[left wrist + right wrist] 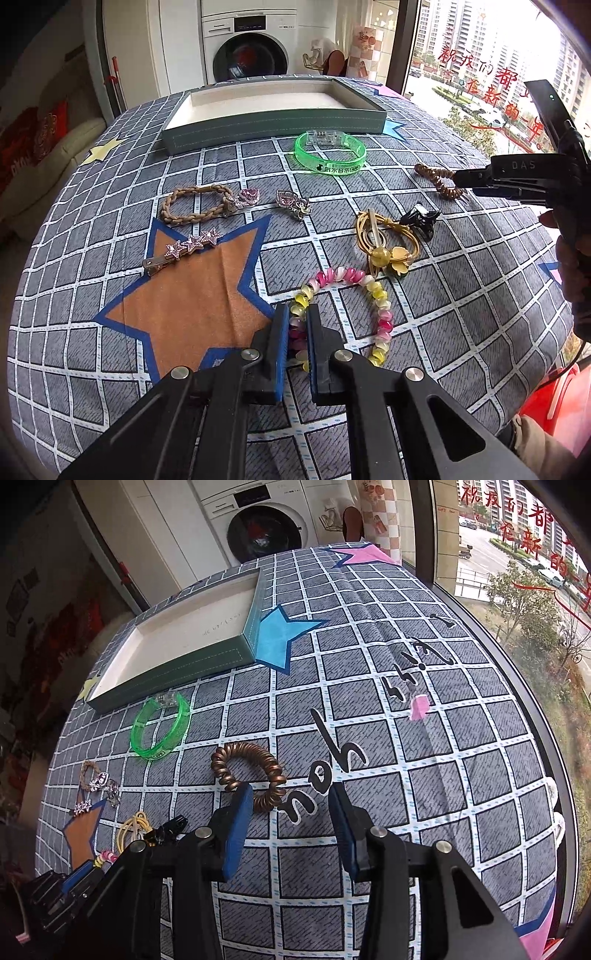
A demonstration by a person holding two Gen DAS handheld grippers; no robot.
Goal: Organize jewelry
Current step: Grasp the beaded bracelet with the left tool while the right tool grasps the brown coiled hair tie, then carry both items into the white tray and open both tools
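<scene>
The bead bracelet (369, 295) is clamped by the left gripper (298, 314); the right gripper (291, 794) is held partly open, empty, beside the brown coil (247, 771).

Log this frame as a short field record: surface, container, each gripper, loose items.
surface: grid-pattern cloth with stars
container: tray, nothing visible inside
left gripper: shut on pink and yellow bead bracelet
right gripper: open, nothing between its fingers, beside brown coil hair tie
loose items: green bangle, braided bracelet, star hair clip, yellow cord band, black claw clip
</scene>
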